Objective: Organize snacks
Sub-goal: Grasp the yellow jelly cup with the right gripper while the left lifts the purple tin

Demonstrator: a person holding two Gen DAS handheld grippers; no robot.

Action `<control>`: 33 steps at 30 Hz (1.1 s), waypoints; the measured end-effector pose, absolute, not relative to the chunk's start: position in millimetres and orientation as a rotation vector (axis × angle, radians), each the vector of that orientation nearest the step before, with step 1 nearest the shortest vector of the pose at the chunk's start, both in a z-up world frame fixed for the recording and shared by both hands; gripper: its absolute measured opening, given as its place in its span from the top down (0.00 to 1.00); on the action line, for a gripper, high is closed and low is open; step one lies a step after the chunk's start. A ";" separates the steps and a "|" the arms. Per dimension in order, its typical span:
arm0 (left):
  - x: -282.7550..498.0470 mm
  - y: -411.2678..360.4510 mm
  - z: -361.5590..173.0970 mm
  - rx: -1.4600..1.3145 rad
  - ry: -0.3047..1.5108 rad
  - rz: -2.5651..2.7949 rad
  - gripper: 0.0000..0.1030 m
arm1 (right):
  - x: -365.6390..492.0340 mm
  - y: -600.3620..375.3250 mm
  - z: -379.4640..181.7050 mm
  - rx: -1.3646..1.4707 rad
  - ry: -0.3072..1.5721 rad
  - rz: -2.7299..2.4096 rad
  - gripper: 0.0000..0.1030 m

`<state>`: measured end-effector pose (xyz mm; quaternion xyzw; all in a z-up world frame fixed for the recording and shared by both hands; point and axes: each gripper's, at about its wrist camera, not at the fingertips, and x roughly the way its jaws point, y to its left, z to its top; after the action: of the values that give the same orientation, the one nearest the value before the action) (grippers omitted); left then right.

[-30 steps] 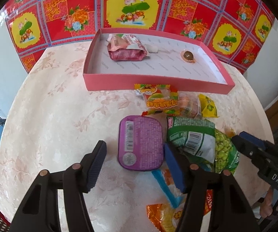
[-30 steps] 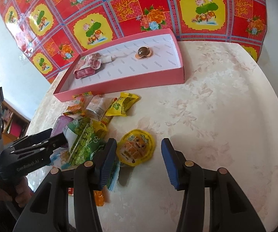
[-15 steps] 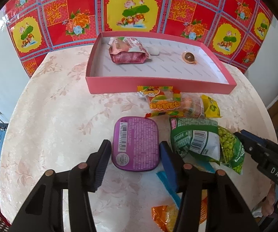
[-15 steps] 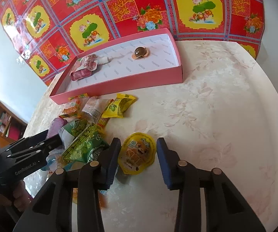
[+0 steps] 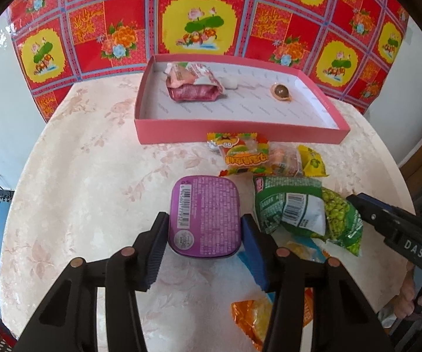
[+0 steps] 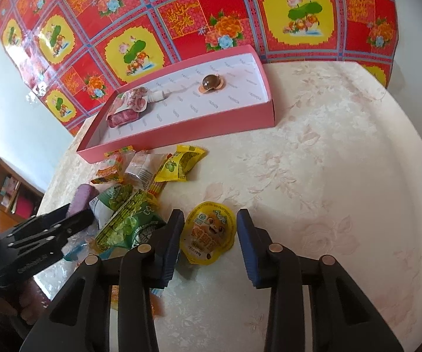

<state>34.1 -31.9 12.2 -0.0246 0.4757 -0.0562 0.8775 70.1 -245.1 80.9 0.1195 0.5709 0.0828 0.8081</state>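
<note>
The left gripper (image 5: 205, 245) has its blue pads pressed on both long sides of the flat purple rectangular snack tin (image 5: 204, 215), whose long axis points away from the camera toward the box, barcode side up; its jaws have just been closing. The right gripper (image 6: 209, 242) has also just been closing on the round yellow jelly cup (image 6: 208, 233) lying on the cream flowered tablecloth (image 6: 313, 176), and its pads stand at both edges of the cup (full contact I cannot tell). Just beside the tin lies the green crinkled pea bag (image 5: 304, 211), then a heap of small orange and yellow sachets (image 5: 246, 155). Farthest is the shallow pink cardboard box (image 5: 240, 130), holding a pink pouch (image 5: 192, 86) and a brown round candy (image 5: 280, 91)
</note>
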 end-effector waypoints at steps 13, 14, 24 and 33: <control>26.8 -26.8 23.0 -0.070 0.967 -0.114 0.49 | 66.2 -244.6 89.9 0.202 1.195 0.161 0.79; 26.4 -26.4 23.2 -0.071 0.967 -0.115 0.49 | 65.4 -244.6 89.5 0.202 1.197 0.158 0.79; 20.9 -25.1 28.0 -0.074 0.950 -0.123 0.49 | 63.8 -244.4 80.1 0.147 1.206 0.110 0.71; 17.9 -24.3 37.8 -0.081 0.931 -0.131 0.49 | 62.9 -245.4 87.5 0.149 1.186 0.125 0.76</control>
<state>17.9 -24.3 37.8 -0.0392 0.4485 -0.0633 0.8907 62.9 -245.4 87.5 0.0699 0.5580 0.0588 0.8248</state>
